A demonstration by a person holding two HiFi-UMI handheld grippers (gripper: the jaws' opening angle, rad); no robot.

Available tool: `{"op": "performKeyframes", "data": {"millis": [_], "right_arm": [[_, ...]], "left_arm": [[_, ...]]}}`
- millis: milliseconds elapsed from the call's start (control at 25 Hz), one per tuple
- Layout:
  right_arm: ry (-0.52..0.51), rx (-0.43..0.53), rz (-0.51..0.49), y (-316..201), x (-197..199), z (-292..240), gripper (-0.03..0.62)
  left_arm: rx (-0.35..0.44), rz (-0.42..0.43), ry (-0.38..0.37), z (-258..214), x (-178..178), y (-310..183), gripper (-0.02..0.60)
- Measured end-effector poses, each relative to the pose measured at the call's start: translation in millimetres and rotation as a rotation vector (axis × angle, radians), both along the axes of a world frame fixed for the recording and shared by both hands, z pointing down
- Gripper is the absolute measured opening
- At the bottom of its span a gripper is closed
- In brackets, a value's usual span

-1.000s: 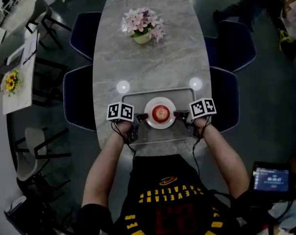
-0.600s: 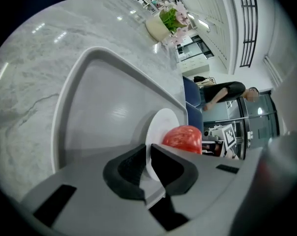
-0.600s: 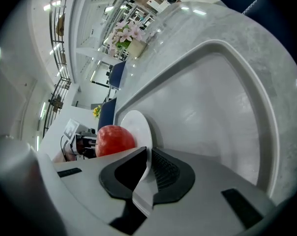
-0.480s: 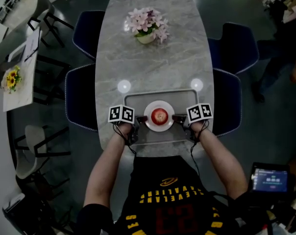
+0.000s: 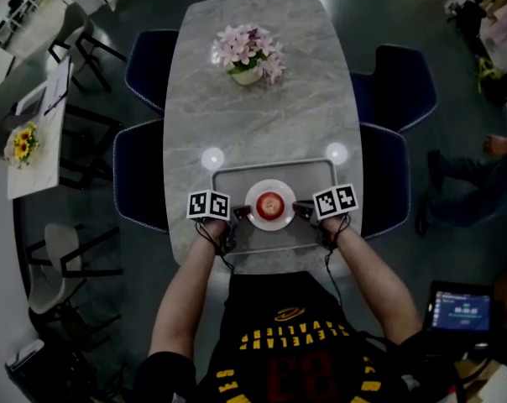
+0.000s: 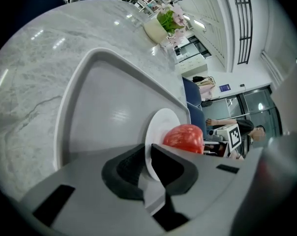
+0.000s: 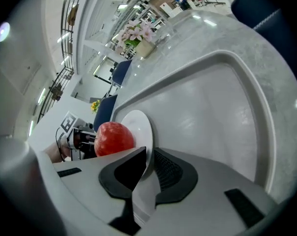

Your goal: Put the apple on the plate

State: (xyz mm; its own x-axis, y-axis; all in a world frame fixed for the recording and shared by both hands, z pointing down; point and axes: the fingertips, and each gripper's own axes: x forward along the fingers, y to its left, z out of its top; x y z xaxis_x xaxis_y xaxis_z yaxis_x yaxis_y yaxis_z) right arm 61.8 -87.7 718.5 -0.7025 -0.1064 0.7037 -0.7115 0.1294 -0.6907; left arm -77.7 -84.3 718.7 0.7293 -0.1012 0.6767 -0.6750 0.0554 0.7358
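Note:
A red apple (image 5: 270, 203) sits on a small white plate (image 5: 270, 220), which is over a grey tray (image 5: 274, 164) at the near end of the marble table. My left gripper (image 5: 239, 214) is shut on the plate's left rim and my right gripper (image 5: 300, 209) is shut on its right rim. In the left gripper view the plate edge (image 6: 161, 127) runs between the dark pads of the left gripper (image 6: 148, 156), with the apple (image 6: 184, 137) just beyond. The right gripper view mirrors this: the right gripper (image 7: 147, 163) pinches the plate (image 7: 138, 124), and the apple (image 7: 114, 138) lies behind it.
A pot of pink flowers (image 5: 247, 50) stands at the far end of the table (image 5: 262, 116). Dark blue chairs (image 5: 136, 175) flank both long sides. The tray floor (image 6: 104, 112) shows bare grey around the plate. A person's legs (image 5: 472, 170) are at the right.
Both grippers keep their grip on the plate and have hardly moved. A person in the background at the right has walked to a new spot.

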Motion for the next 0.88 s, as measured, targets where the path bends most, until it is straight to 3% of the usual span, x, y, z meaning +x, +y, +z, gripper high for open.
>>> {"op": "performKeyframes", "data": {"millis": [200, 480, 680, 720, 880], "right_arm": [[0.059, 0.085, 0.009, -4.4, 20.5, -10.1, 0.040], [-0.015, 0.222, 0.085, -3.6, 40.0, -56.6, 0.038], [-0.023, 0.327, 0.143, 14.2, 55.5, -94.7, 0.037], [-0.043, 0.347, 0.156, 18.9, 56.5, -104.2, 0.006], [-0.102, 0.457, 0.165, 41.8, 55.8, -147.4, 0.006]], "left_arm": [[0.093, -0.060, -0.024, -7.7, -16.8, -1.9, 0.034], [0.305, -0.236, -0.053, -49.2, -56.2, -3.4, 0.034], [0.369, -0.294, 0.020, -89.3, -44.4, 26.5, 0.034], [0.389, -0.296, 0.030, -98.1, -39.9, 33.2, 0.034], [0.525, -0.291, 0.040, -144.5, -19.0, 57.6, 0.000]]}}
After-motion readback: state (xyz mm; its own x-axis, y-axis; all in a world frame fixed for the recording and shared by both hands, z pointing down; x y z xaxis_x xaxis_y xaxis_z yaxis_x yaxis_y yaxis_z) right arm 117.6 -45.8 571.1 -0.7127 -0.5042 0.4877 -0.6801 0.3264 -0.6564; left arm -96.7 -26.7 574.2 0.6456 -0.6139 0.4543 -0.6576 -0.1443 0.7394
